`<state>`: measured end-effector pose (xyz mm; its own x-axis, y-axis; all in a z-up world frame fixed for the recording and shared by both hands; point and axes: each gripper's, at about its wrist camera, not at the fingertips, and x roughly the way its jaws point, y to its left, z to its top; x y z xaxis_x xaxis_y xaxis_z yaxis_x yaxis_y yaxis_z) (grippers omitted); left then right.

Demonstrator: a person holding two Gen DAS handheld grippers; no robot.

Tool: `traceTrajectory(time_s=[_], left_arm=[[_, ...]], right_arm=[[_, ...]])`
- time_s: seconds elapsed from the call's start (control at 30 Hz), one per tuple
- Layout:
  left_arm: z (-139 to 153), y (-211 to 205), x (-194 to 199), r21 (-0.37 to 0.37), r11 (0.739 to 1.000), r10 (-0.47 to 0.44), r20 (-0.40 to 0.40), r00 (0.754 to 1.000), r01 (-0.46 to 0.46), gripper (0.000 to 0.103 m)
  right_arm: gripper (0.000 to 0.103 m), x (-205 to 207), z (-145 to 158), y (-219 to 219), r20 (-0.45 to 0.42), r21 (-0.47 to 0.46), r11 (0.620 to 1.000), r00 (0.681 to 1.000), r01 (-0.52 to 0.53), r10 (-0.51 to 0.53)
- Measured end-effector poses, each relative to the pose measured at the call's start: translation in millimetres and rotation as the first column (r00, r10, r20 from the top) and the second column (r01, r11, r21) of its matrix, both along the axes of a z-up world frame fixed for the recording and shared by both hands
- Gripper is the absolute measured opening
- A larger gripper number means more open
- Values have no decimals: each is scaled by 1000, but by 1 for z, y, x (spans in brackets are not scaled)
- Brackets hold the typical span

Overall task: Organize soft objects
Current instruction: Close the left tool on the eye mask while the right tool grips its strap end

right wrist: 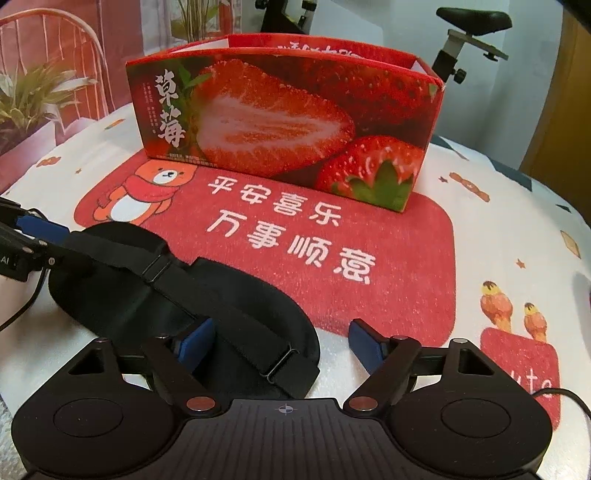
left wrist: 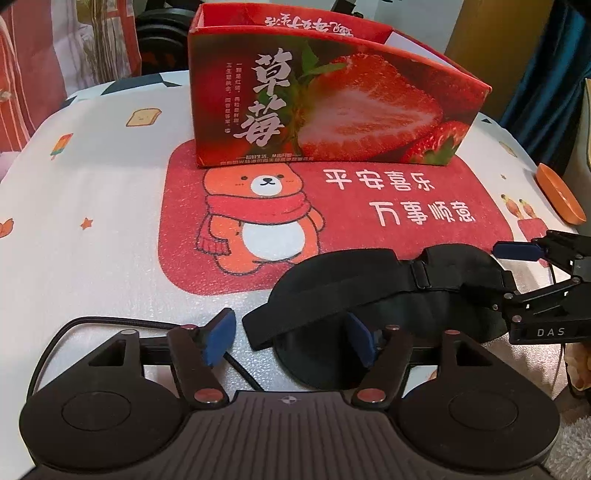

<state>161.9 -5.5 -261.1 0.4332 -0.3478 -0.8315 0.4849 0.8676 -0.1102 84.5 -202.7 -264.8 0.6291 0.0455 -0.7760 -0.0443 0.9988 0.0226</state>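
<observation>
Patterned counter [left wrist: 92, 266]: black sleep mask [left wrist: 388, 291] lies across both grippers' released fingers; strawberry box [left wrist: 332, 107] on red bear mat [left wrist: 258, 229] stands beyond; orange dish [left wrist: 559, 199] right.

Left gripper [left wrist: 291, 338] and right gripper [right wrist: 282, 345] each straddle one mask end.

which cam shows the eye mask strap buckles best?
Right wrist view: the strap runs diagonally across the black eye mask with both slider buckles visible. The left wrist view shows the strap too, but only one buckle clearly, and the right gripper overlaps the mask's far end.

A table under a white cartoon-print cloth [left wrist: 92, 177] fills the foreground. Behind stand an exercise bike [right wrist: 469, 33], a potted plant [right wrist: 33, 99], a teal curtain [left wrist: 546, 74], and a pale wall [right wrist: 369, 18].
</observation>
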Motion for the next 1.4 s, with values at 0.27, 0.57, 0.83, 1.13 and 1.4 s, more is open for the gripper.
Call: traceTrajectory(time_s=[0.27,0.57,0.83,1.13,1.4], left_arm=[[-4,-11,-11,21,1000,19,48,999,-20,82],[-5,-11,-22,16,998,60,99,993,-61,82],[-6,-9,-25,10,998,63,114,991,-65,82],[-3,-1,-24,-21,996,91,126,988,-89,54],[4,17,-18,-129,983,142,83,986,-131,11]], right_arm=[[74,6,-2,-8,55,-9,999,997,52,-51],[53,-4,-1,-39,55,87,978,980,187,-192],[48,-8,5,-35,-23,131,980,989,148,-146],[26,-15,9,-31,-58,157,979,991,130,-122],[13,-15,24,-35,27,172,981,995,91,-97]])
